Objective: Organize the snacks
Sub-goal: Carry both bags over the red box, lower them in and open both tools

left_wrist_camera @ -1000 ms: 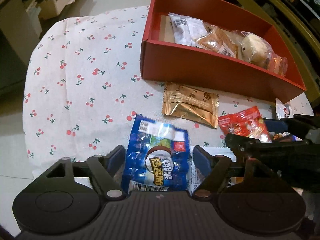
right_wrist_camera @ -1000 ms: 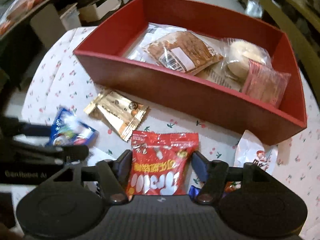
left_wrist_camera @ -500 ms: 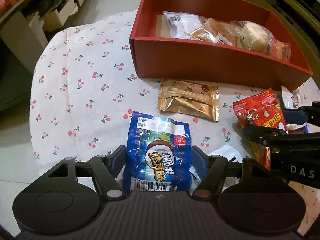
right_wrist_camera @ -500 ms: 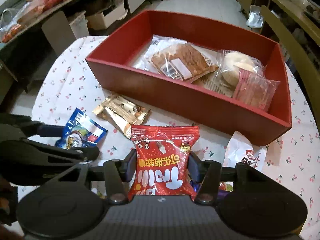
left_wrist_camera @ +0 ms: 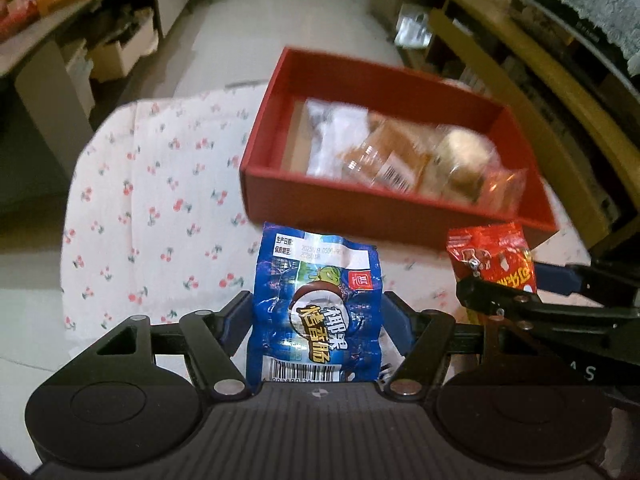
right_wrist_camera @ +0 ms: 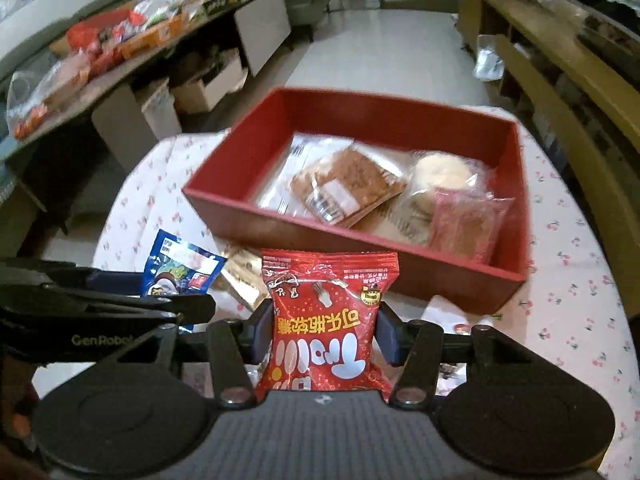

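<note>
My left gripper [left_wrist_camera: 318, 312] is shut on a blue snack packet [left_wrist_camera: 316, 308] and holds it above the cherry-print tablecloth, in front of the red box [left_wrist_camera: 360, 208]. My right gripper [right_wrist_camera: 324, 330] is shut on a red candy packet [right_wrist_camera: 326, 320], also lifted, in front of the red box's near wall [right_wrist_camera: 320, 236]. The box holds several wrapped pastries [right_wrist_camera: 348, 188]. The red packet also shows at the right of the left wrist view [left_wrist_camera: 494, 256], and the blue packet at the left of the right wrist view [right_wrist_camera: 180, 268].
A gold packet [right_wrist_camera: 244, 276] lies on the tablecloth [left_wrist_camera: 160, 200] before the box. A white packet [right_wrist_camera: 448, 312] lies at the right, partly hidden. Shelves with goods stand left [right_wrist_camera: 100, 52]; wooden furniture stands right [right_wrist_camera: 560, 80].
Both grippers have closed on their packets and lifted them off the table. Both views have risen and tilted up toward the box.
</note>
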